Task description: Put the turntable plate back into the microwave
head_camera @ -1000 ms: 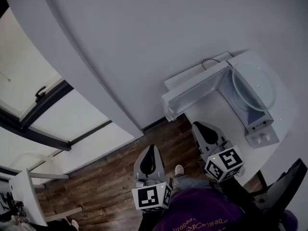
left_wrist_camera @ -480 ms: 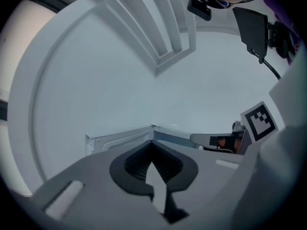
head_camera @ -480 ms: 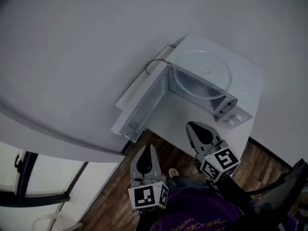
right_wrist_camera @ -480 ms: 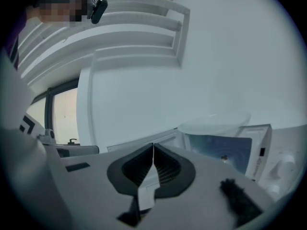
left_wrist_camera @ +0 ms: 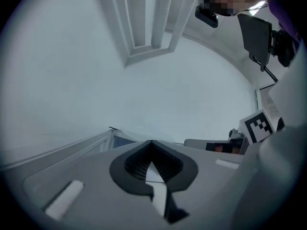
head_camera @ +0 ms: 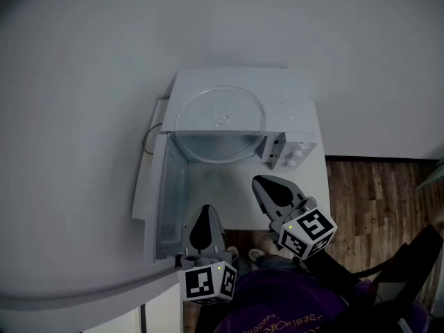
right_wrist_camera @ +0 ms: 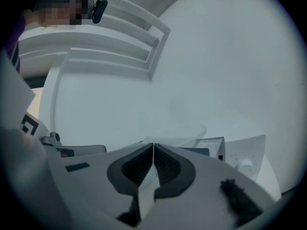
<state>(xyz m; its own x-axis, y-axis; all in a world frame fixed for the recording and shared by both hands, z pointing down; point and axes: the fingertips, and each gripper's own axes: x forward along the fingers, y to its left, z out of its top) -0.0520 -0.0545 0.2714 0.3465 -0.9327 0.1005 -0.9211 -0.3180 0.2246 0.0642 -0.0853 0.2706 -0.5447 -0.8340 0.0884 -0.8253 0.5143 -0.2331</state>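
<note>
From the head view, the clear round glass turntable plate (head_camera: pixel 220 116) lies on top of the white box-shaped microwave (head_camera: pixel 290 97), whose door (head_camera: pixel 165 200) stands open; by this evidence, lifting and inserting both remain to be done. Left gripper view: the grey left gripper (left_wrist_camera: pixel 151 145) has its jaws together, empty. Right gripper view: the right gripper (right_wrist_camera: pixel 153 147) is likewise closed on nothing, apart from the plate.

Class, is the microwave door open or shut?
Open: the door stands swung out from the left side of the microwave, away from its front.
</note>
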